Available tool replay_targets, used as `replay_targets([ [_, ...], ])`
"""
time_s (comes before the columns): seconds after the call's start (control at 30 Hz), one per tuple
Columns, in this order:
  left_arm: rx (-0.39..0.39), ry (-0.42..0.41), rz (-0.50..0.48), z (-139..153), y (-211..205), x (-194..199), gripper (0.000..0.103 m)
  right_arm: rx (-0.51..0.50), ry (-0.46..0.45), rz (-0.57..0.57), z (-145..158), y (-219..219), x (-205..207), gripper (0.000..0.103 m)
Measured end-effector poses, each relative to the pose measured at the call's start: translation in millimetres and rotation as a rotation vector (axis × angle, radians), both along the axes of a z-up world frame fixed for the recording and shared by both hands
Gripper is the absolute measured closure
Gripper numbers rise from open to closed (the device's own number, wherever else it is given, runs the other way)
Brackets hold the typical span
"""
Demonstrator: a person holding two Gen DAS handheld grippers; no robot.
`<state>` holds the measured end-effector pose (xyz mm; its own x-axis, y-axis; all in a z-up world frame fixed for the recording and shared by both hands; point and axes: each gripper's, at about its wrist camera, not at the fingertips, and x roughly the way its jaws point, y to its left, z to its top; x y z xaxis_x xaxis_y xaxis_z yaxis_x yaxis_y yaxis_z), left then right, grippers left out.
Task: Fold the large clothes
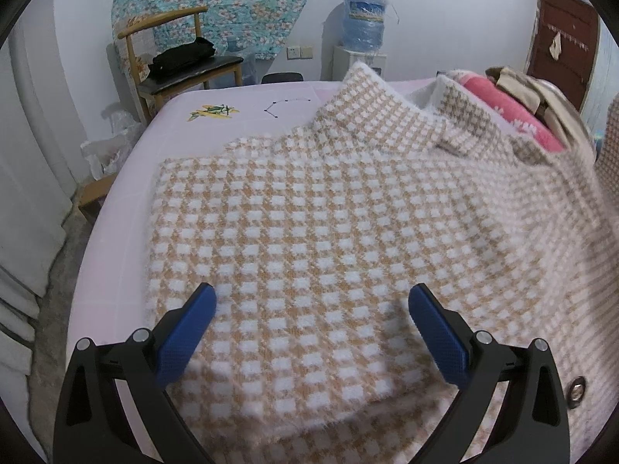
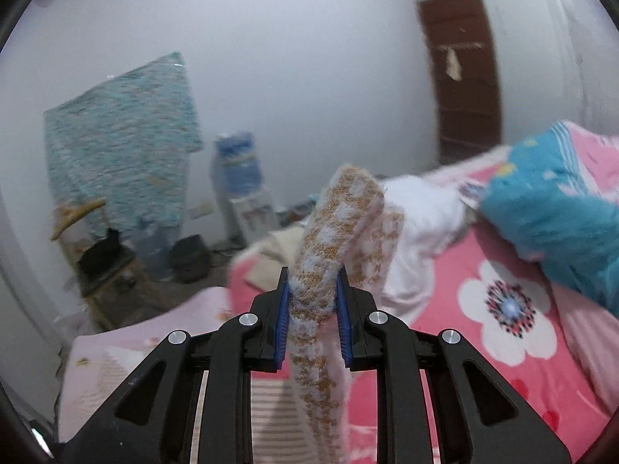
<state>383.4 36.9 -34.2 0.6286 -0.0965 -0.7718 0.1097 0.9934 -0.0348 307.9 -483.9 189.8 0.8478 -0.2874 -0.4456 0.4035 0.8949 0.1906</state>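
One sweater (image 2: 340, 232) edge, hand-held gripper-pinched (image 2: 312, 290)

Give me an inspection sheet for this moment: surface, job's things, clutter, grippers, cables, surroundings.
Surface: pale pink bed sheet, bare at the left edge.
Job's things: tan-and-white checked knit garment spread on the bed, one part lifted at right.
Clutter: pink floral bedding, blue patterned quilt.
Grippers: left hand-held gripper open above the garment; right hand-held gripper shut on a checked fold.
Cables: nothing seen.
Surroundings: wooden chair with black seat, blue water bottle on a dispenser, brown door.
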Motion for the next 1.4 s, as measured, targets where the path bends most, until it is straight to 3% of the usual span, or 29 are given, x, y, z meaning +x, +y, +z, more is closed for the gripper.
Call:
replay_targets([
  [0.3, -0.09, -0.027, -0.017, 23.8, 23.2, -32.0, 0.005, -0.005, -0.053, 0.214, 36.0, 115.3, 17.6, 0.084],
  [0.5, -0.14, -0.055, -0.056, 39.3, 46.4, -58.6, 0.005, 0.014, -0.055, 0.419, 22.7, 211.3, 36.9, 0.083],
  [0.6, -0.165, -0.062, -0.071, 44.6, 57.1, -70.1, 0.005, 0.03, -0.011, 0.538, 4.4, 264.9, 50.0, 0.083],
  [0.7, -0.215, -0.065, -0.087, 47.3, 70.5, -81.2, 0.005, 0.054, 0.096, 0.679, -30.0, 316.3, 66.4, 0.075],
  [0.77, -0.238, -0.068, -0.099, 47.8, 77.9, -88.0, 0.005, 0.107, 0.192, 0.807, -55.0, 338.9, 77.2, 0.057],
  [0.83, -0.253, -0.07, -0.112, 48.0, 82.5, -92.8, 0.005, 0.118, 0.275, 0.89, -77.0, 356.7, 80.8, 0.047],
  [0.97, -0.3, -0.079, -0.136, 50.4, 91.7, -98.1, 0.006, 0.071, 0.3, 0.904, -88.6, 354.5, 75.1, 0.038],
  [1.07, -0.328, -0.092, -0.138, 53.2, 93.0, -92.7, 0.007, 0.092, 0.292, 0.822, -91.7, 319.5, 77.0, 0.037],
  [1.27, -0.387, -0.1, -0.111, 59.3, 89.1, -58.4, 0.021, 0.136, 0.293, 0.561, -107.9, 210.7, 86.3, 0.037],
  [1.4, -0.373, -0.028, -0.064, 50.5, 82.6, -21.9, 0.037, 0.258, 0.344, 0.408, -136.4, 134.4, 98.3, 0.037],
])
